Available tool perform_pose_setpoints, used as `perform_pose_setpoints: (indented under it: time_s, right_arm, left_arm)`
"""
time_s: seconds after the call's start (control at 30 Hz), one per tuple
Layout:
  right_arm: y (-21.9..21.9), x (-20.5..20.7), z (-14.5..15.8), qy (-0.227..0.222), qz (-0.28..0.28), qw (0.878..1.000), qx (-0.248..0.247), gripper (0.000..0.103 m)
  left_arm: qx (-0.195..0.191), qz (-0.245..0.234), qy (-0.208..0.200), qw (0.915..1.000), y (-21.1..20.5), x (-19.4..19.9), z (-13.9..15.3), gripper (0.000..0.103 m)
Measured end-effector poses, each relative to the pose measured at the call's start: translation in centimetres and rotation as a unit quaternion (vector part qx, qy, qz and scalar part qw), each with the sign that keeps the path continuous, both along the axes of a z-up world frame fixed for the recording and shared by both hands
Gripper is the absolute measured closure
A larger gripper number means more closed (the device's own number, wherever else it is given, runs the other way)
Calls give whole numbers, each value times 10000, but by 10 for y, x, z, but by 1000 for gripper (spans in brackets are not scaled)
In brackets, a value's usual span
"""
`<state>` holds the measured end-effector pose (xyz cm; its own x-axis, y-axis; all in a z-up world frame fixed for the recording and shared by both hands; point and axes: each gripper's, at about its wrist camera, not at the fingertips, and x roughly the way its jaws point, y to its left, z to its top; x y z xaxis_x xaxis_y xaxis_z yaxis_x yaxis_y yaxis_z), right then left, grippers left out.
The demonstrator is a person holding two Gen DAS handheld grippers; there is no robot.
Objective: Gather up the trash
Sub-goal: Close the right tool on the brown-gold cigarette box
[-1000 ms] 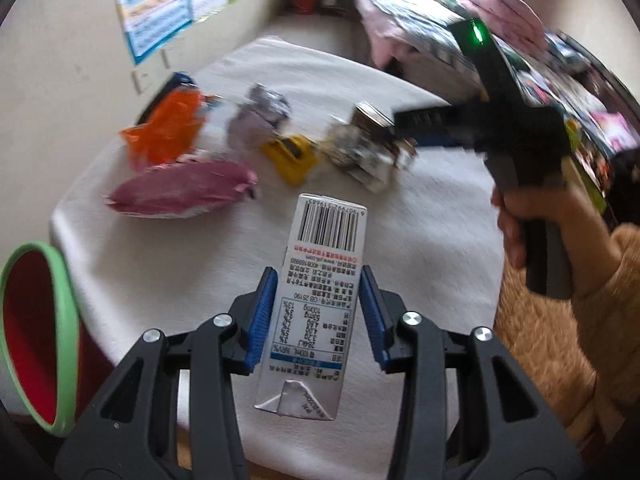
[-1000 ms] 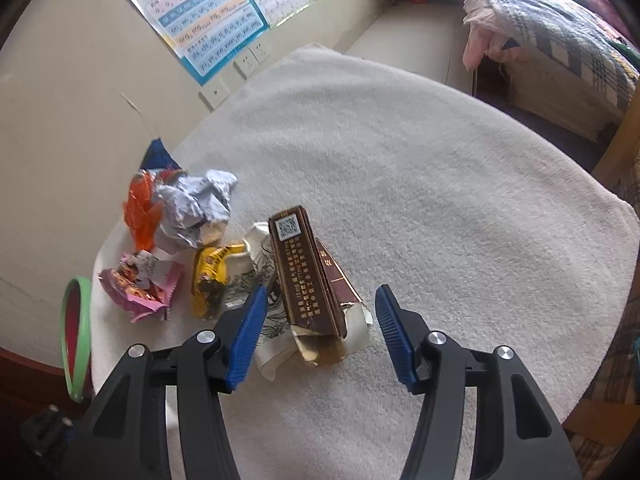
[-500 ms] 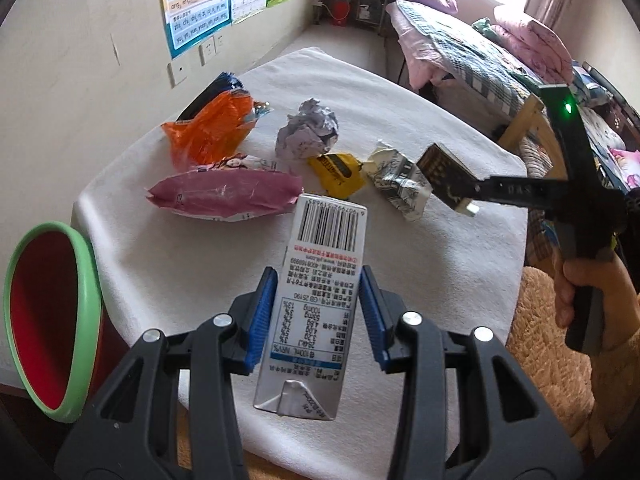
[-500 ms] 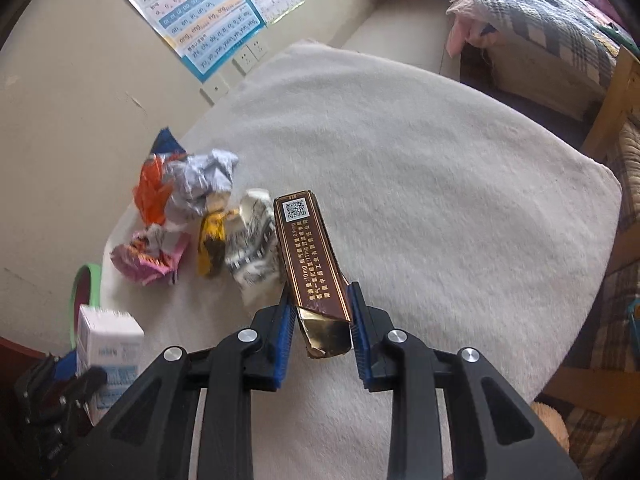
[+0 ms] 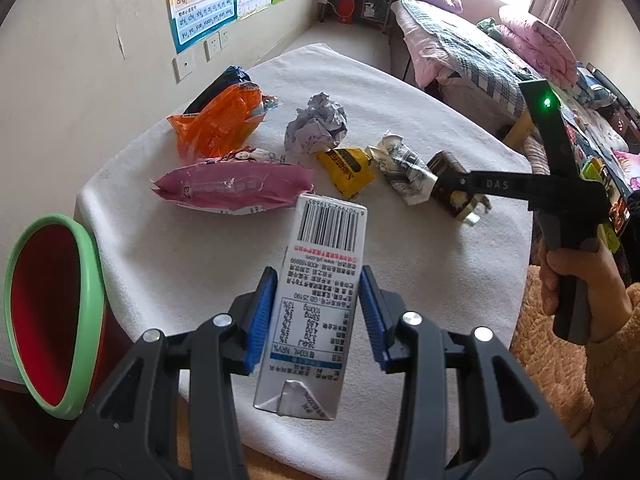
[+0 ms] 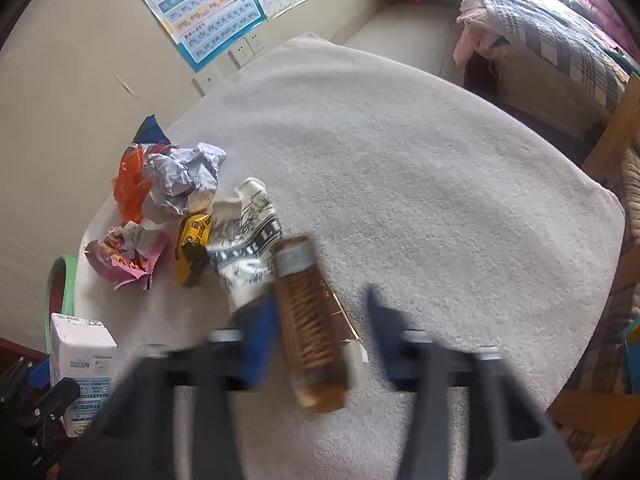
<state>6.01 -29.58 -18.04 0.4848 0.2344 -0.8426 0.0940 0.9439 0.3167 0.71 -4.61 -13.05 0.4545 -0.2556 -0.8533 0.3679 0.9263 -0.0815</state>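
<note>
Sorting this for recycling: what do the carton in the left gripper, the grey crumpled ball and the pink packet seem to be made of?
Milk carton: coated paperboard, likely foil-lined; silvery folded end flap and crisp printed faces.
Crumpled ball: probably paper; matte, with sharp dry creases.
Pink snack packet: thin plastic film; glossy, with a crimped end seam.

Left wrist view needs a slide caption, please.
Left hand-held gripper clamps milk carton above littered table, beside red bin.
</note>
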Motion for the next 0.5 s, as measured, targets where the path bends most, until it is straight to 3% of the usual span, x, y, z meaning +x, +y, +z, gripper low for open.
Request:
perform_pose_setpoints:
  time_s: [0.23, 0.5]
  right_arm:
    - [-11, -18, 28, -387, -188, 9987, 279, 77]
    - [-9, -32, 90, -1149, -205, 9915, 576, 78]
  left_arm:
    - [20, 125, -136, 9998, 6, 1, 8, 63]
    - [75, 341, -460, 9983, 20, 4, 25, 63]
